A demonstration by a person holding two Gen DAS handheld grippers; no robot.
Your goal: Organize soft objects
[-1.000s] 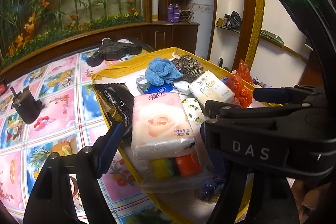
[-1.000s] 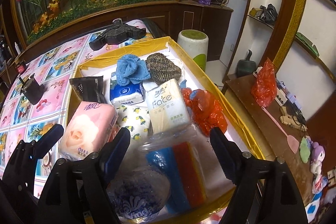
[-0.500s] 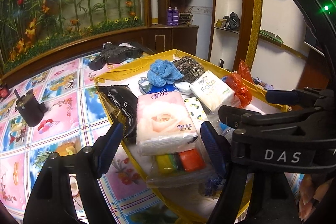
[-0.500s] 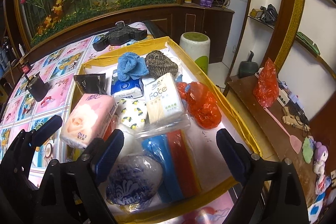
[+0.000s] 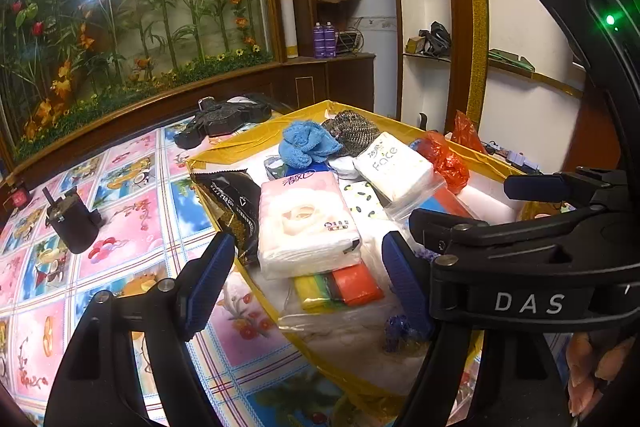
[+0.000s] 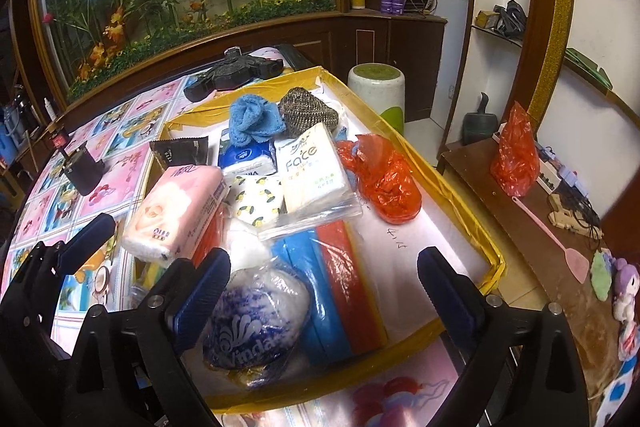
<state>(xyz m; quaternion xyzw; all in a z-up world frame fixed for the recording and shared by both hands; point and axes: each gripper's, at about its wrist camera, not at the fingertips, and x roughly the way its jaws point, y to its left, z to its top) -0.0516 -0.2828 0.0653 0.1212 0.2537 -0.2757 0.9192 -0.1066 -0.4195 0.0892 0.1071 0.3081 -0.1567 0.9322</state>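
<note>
Two views to go through, left wrist first. The left gripper [image 5: 308,277] hangs with its blue-padded jaws spread over the near left edge of the shallow yellow-rimmed tray [image 5: 248,147], nothing pinched between them. Just ahead of the jaws lies the pink rose-print tissue pack [image 5: 306,223], sitting on top of a clear bag of yellow, green and orange sponges [image 5: 340,289]. Left of it, at the tray's left edge, is a black foil packet [image 5: 234,199]. Toward the far edge are a blue knitted cloth [image 5: 306,143] and a brown-grey mesh scrubber [image 5: 352,131], with a white "Face" tissue pack [image 5: 394,165] just in front. On the floral tablecloth [image 5: 132,227], well left of the tray, stands a small black cup-shaped holder [image 5: 72,223]. The other black tool crosses the right side of this view.

Right wrist view: the right gripper [image 6: 324,287] has its jaws wide apart, having just been opening, and they grip nothing. Between them, at the tray's near edge, lies a crumpled white-and-blue "Vinda" plastic-wrapped pack [image 6: 256,323], with the left pad just beside it, and I can't tell if it's touching. Next to that is a long clear bag of blue and red sponges [image 6: 336,287]. A crumpled red plastic bag [image 6: 382,179] lies near the tray's right edge, and a lemon-print tissue pack [image 6: 258,199] sits mid-tray.
</note>
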